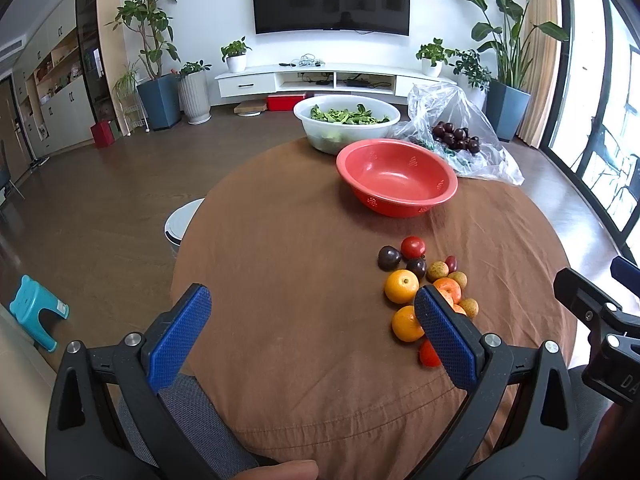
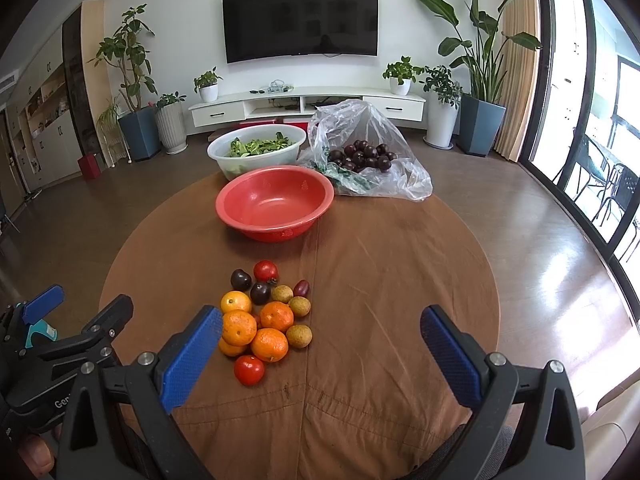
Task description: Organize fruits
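On the round brown table [image 2: 400, 280], the empty red bowl [image 2: 275, 202] stands beyond the fruit pile [image 2: 264, 320]. Both grippers gape, holding nothing: right gripper [image 2: 322, 340] has the pile ahead-left and seems nearer; left gripper [image 1: 312, 320] ahead-right.

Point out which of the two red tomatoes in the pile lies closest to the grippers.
The red tomato at the pile's near edge, just below the oranges. The other tomato sits at the far edge, toward the red bowl.
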The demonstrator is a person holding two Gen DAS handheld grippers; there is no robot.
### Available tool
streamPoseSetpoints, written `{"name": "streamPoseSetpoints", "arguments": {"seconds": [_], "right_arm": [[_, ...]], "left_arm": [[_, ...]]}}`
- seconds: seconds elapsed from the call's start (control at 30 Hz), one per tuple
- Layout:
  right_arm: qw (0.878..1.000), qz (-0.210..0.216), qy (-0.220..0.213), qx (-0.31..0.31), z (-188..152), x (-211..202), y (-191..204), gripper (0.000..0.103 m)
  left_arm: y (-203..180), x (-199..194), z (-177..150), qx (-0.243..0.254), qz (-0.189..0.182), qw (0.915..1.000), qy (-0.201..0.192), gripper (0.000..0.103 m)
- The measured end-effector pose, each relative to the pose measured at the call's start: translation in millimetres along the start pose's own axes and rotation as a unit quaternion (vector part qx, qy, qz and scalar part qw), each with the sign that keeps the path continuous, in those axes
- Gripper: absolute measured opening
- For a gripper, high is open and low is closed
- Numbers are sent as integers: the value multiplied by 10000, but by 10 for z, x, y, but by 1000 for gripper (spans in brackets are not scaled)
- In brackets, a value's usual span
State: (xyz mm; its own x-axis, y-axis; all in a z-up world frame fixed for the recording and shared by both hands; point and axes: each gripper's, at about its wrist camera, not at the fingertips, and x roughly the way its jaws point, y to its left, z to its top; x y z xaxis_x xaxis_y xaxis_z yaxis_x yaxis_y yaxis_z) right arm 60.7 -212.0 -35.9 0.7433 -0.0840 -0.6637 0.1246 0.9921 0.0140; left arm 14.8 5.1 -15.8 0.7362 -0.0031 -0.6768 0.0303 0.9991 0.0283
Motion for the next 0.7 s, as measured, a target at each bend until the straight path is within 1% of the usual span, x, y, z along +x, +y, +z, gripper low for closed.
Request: {"name": "streamPoseSetpoints", "arguments": {"seconds": [0.27, 0.4, 0.7], "right_arm": [[10000, -21, 17, -5, -56, 9, -17, 101], [10000, -43, 42, 15, -137, 104, -27, 101], [9999, -92, 90, 33, -72, 71, -66, 101]], "left_arm": [[-5, 23, -1, -17, 7, 10000, 29, 103], [4, 23, -10, -17, 8, 10000, 27, 103], [14, 25, -11, -16, 3, 10000, 31, 103]]}}
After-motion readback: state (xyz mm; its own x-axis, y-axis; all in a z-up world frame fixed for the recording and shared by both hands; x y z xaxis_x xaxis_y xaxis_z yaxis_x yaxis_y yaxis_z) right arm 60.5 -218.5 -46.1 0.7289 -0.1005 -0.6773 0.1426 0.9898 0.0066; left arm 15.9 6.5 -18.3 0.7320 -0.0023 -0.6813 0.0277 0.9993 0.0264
